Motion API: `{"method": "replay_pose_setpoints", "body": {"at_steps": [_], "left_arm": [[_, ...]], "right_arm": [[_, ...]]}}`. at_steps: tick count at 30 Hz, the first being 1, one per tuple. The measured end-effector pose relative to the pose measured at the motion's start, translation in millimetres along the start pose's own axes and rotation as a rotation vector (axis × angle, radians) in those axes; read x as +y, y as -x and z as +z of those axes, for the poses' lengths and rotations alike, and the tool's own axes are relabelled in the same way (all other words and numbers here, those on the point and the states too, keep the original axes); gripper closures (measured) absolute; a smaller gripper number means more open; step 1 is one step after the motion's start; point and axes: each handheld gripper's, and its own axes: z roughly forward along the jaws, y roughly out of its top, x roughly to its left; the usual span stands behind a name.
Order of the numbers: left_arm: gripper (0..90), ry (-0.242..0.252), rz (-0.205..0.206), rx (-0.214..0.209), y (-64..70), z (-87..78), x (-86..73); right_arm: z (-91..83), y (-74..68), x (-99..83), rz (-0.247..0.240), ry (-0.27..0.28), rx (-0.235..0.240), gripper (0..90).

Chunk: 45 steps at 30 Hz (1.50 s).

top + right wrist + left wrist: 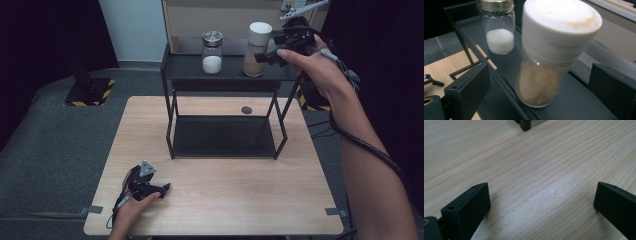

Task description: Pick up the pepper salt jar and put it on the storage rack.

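Note:
A black two-tier rack point(185, 67) stands at the back of the wooden table point(220, 200). Its top shelf carries a white-lidded jar of tan powder point(257, 50) point(549, 70) and, to its left, a metal-lidded jar of white grains point(212, 52) point(499, 32). My right gripper point(267, 54) point(541, 80) is held at the tan jar's right side, open, its jaws wide on either side of the jar without touching it. Open as well, my left gripper point(162, 190) point(541, 200) rests on the table point(536, 157) at the front left with nothing between its fingers.
The rack's lower shelf point(222, 136) is bare. One rack foot point(525, 124) stands ahead of the left gripper. A small dark round mark point(246, 110) lies on the table behind the rack. A black-and-yellow striped base point(90, 92) sits on the floor far left.

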Motion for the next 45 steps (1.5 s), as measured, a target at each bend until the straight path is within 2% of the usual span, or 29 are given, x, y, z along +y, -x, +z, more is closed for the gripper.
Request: {"method": "replay_pose_setpoints", "body": {"at_steps": [12, 23, 28, 32, 36, 45], "left_arm": [[0.0, 0.001, -0.002, 0.003, 0.8, 0.0, -0.3], [0.0, -0.002, 0.0, 0.005, 1.2, -0.3, 0.2], [0.0, -0.001, -0.001, 0.005, 1.1, -0.3, 0.1], [0.0, 0.003, -0.006, 0.005, 1.5, 0.0, -0.6], [0.0, 0.002, -0.004, 0.004, 1.2, 0.0, -0.5], [0.0, 0.003, -0.004, 0.005, 1.4, 0.0, -0.6]], "right_arm": [[-13.0, -22.4, -11.0, -0.022, -0.027, 0.004, 4.1], [-16.1, -42.2, -23.7, -0.046, -0.056, 0.022, 4.0], [-14.7, -49.6, -29.5, -0.033, -0.088, 0.031, 4.1], [-14.9, -56.3, -38.1, -0.047, -0.093, 0.036, 4.0], [-12.4, -61.7, -46.5, -0.06, -0.121, 0.041, 4.0], [0.3, -68.7, -75.0, -0.053, -0.152, 0.067, 4.3]]}}
